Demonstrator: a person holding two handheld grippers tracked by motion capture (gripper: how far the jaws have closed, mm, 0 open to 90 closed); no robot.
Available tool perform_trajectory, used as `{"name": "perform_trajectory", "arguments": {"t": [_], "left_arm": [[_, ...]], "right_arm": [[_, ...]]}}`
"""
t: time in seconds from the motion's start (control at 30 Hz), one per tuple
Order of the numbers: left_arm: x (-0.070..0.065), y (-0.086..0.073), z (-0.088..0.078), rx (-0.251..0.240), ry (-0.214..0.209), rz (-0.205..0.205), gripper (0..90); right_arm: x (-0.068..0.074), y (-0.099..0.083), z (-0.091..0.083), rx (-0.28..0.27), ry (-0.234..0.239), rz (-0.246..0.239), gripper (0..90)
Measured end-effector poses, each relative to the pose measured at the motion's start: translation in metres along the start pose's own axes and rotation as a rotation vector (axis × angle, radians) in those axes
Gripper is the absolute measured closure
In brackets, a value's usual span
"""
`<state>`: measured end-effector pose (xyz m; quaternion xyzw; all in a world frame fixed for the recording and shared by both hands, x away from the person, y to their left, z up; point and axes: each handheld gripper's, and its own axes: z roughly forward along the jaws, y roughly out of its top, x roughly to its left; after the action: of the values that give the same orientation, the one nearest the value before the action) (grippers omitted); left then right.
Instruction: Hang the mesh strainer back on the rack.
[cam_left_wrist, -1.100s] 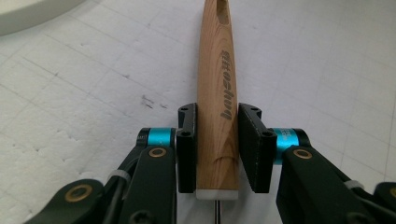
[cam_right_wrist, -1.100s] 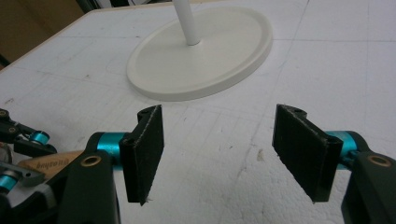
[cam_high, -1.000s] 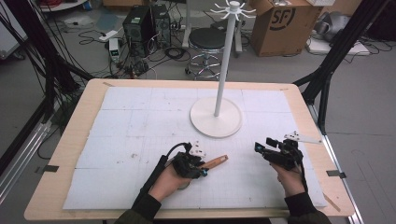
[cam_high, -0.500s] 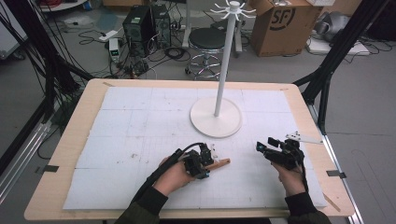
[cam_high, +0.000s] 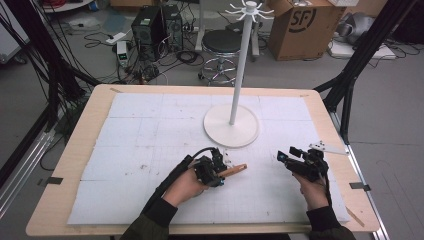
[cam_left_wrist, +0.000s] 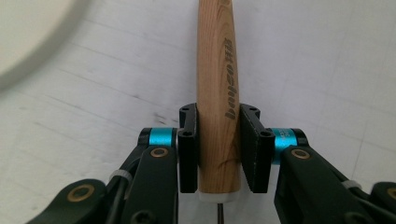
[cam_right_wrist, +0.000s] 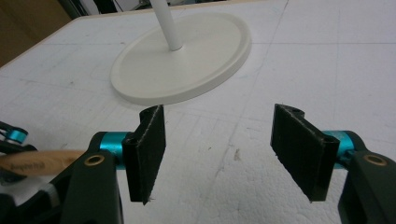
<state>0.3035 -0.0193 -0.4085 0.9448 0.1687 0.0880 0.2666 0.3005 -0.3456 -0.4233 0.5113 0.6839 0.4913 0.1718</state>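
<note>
Wooden handle (cam_left_wrist: 217, 93) is clamped between the left tongs (cam_left_wrist: 218, 154) near its butt end, probably for a firm hold with the length sticking out ahead; it sits low over the white mat (cam_high: 150, 145), lower centre of the high view. What's on its other end: can't tell. Right tongs (cam_right_wrist: 231, 154) spread wide, gripping nothing, lower right, likely on standby. White stand (cam_high: 231, 125) sits just beyond both, its base near the handle tip; only obstacle on the surface (cam_high: 95, 100).
</note>
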Motion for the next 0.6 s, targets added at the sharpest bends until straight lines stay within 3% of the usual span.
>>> {"name": "perform_trajectory", "arguments": {"t": [0.23, 0.3, 0.47, 0.6], "left_arm": [[0.026, -0.014, -0.032, -0.193, -0.017, -0.119, 71.1], [0.032, -0.018, -0.039, -0.238, -0.019, -0.136, 71.1], [0.045, -0.024, -0.056, -0.39, -0.079, -0.205, 71.1], [0.059, -0.03, -0.07, -0.54, -0.135, -0.288, 71.1]], "right_arm": [[0.0, 0.0, -0.001, -0.005, 0.0, -0.002, 35.2], [0.001, 0.0, -0.001, -0.005, -0.002, 0.001, 35.4], [0.001, 0.0, 0.0, -0.006, -0.002, -0.004, 35.5], [0.001, 0.0, 0.0, -0.008, 0.001, -0.006, 35.7]]}}
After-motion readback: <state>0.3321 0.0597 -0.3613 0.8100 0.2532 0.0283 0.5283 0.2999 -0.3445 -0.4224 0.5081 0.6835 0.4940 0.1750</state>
